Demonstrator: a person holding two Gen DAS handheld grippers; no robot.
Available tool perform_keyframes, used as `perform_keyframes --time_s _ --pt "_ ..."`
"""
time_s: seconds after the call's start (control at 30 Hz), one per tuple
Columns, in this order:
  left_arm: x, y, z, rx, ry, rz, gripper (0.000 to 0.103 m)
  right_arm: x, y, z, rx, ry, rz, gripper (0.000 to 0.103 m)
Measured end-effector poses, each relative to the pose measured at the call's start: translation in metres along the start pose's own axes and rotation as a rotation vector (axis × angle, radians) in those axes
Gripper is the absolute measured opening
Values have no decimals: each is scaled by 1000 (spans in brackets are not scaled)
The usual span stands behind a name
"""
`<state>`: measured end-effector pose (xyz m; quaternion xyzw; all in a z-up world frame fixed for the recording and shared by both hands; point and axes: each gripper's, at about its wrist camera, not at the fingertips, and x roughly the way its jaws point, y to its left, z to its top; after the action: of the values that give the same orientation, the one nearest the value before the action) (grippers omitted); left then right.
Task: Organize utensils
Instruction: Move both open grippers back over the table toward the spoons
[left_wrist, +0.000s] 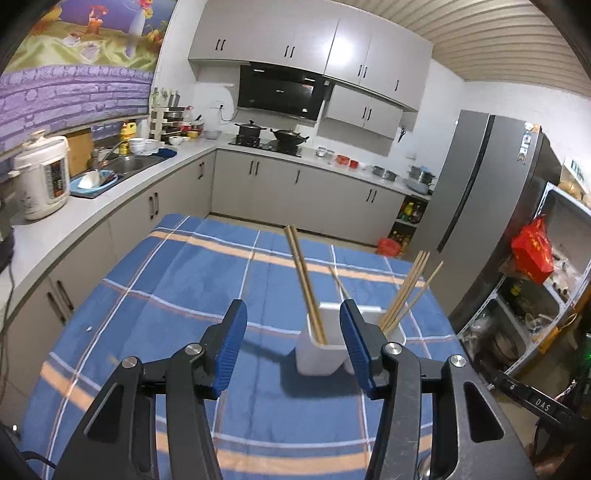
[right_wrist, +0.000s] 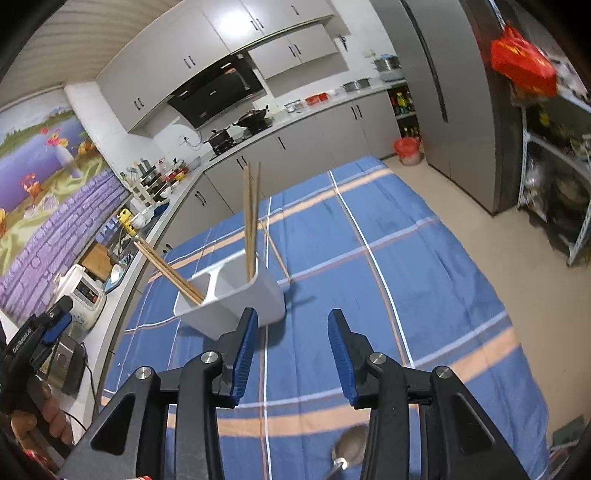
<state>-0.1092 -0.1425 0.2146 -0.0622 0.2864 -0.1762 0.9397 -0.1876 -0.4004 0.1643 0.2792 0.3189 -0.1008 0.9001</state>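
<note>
A white two-compartment utensil holder (left_wrist: 320, 353) (right_wrist: 236, 295) stands on the blue plaid tablecloth (left_wrist: 207, 280) (right_wrist: 388, 258). A pair of chopsticks (left_wrist: 303, 280) (right_wrist: 168, 271) leans in one compartment, several more (left_wrist: 404, 295) (right_wrist: 251, 221) stand in the other. One chopstick (right_wrist: 277, 254) leans against the holder's outside. A metal spoon (right_wrist: 347, 456) lies on the cloth under the right gripper. My left gripper (left_wrist: 293, 347) is open and empty, just short of the holder. My right gripper (right_wrist: 291, 350) is open and empty, above the cloth near the holder.
Kitchen counters (left_wrist: 110, 199) with a rice cooker (left_wrist: 42, 173), sink and stove run along the left and back. A grey fridge (left_wrist: 480, 206) and a cluttered shelf (left_wrist: 546, 288) stand on the right. The other hand-held gripper (right_wrist: 37, 332) shows at the left edge.
</note>
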Motion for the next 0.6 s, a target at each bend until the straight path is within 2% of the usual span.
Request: perform_keyframes --time_s 0.13,0.4,0.6 --pt "-22 -9 -19 26 15 27 59 -19 -14 -14 26 -17 -11 45" --pt "-40 -42 -67 109 113 13 59 -50 -41 -37 80 -22 -51 48" --pt "-49 -69 -88 178 153 -4 60 -70 -53 -59 91 -17 -73 50"
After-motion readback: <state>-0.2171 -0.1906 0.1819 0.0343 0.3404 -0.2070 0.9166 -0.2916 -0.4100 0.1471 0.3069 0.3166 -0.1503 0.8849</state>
